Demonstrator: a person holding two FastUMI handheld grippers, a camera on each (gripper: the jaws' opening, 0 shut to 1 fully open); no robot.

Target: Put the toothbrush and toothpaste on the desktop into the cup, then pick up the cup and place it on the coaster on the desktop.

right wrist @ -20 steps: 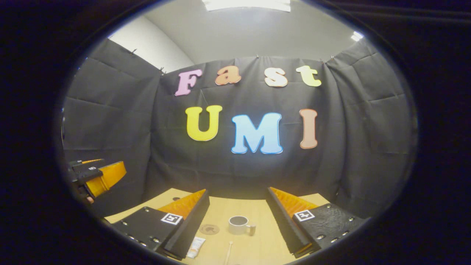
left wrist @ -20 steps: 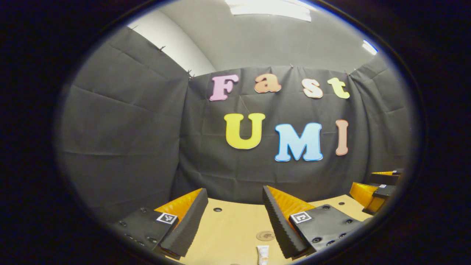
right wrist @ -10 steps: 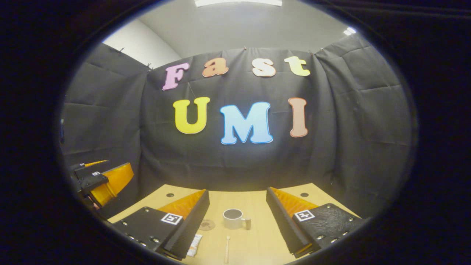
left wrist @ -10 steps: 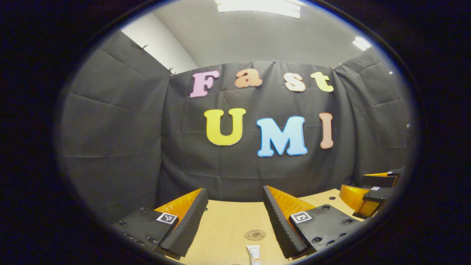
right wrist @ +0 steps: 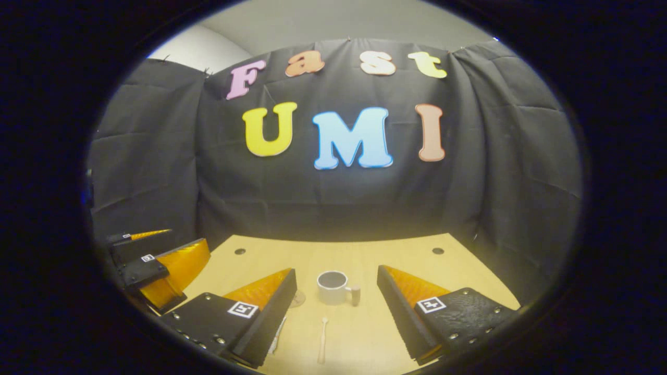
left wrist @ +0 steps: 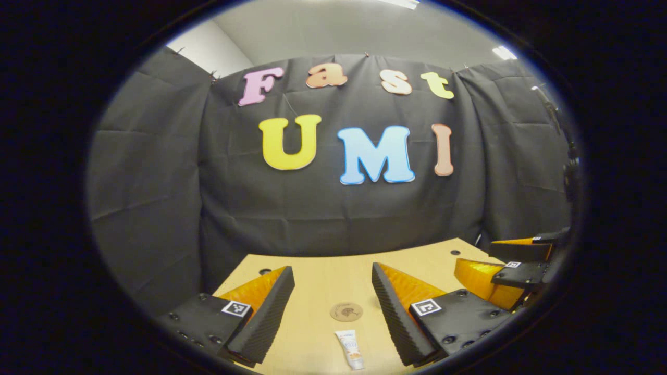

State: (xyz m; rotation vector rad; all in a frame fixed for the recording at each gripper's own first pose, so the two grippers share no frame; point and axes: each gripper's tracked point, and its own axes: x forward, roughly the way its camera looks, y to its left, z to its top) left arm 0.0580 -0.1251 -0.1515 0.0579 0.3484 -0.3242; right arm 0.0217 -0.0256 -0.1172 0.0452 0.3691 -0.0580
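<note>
In the left gripper view, the left gripper (left wrist: 332,291) is hovering above the pale wooden desktop (left wrist: 323,271) with its 2 fingers spread wide and nothing between them. The round brown cork-like coaster (left wrist: 346,312) is lying flat between the fingers, a little farther off than their tips. The small white toothpaste tube (left wrist: 350,349) is lying flat just nearer than the coaster, apart from it, at the near edge of the view. At the far right of this view the right gripper (left wrist: 513,268) is hanging over the desktop's right side, its fingers apart.

In the right gripper view, the right gripper (right wrist: 337,291) is also standing wide open, holding nothing. The white ceramic cup (right wrist: 334,287) with a dark handle is standing upright on the desktop (right wrist: 396,260) between the 2 fingers, its handle pointing right. The thin white toothbrush (right wrist: 323,340) is lying flat nearer than the cup, roughly in line with it and not touching it. The coaster (right wrist: 298,298) is peeking out just left of the cup, partly hidden by the left finger. A sliver of the toothpaste tube (right wrist: 277,336) is showing beside that same finger. The left gripper (right wrist: 156,260) is sitting at the left edge, over the desktop's left side, well apart from the cup.
</note>
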